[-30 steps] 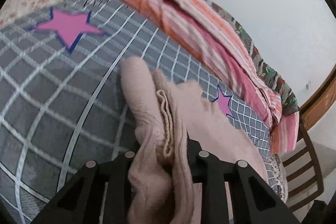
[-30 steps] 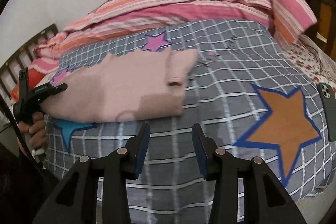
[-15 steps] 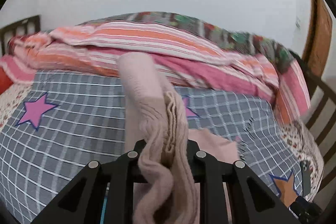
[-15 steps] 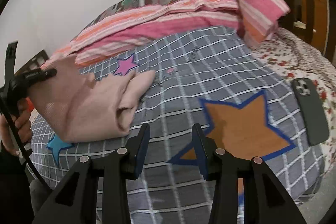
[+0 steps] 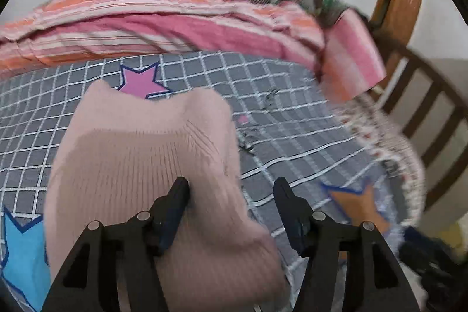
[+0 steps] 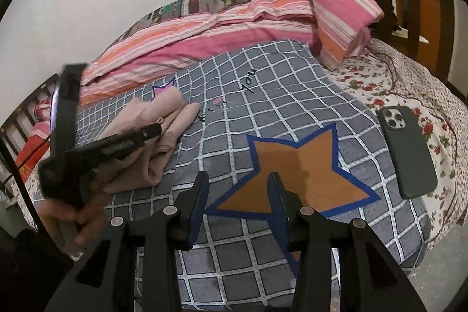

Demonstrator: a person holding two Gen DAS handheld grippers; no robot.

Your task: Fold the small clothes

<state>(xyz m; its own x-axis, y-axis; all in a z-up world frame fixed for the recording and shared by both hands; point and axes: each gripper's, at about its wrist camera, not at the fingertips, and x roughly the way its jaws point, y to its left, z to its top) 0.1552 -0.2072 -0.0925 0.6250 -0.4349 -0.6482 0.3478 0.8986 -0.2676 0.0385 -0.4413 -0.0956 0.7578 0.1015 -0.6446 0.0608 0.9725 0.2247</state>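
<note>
On the bed (image 6: pixel 292 84), pink knit top (image 5: pixel 140 154) lies limp, light; pinch doubled edge. Left hand-held gripper (image 5: pixel 231 195) just released it; right hand-held gripper (image 6: pixel 238 189) parted, empty.

In the left wrist view the pink garment (image 5: pixel 140 165) hides the base of the left finger and runs out of the bottom edge, the right side of the bed (image 5: pixel 389 136) is blurred, and the dark shape (image 5: pixel 433 262) at the lower right is too unclear to name.
</note>
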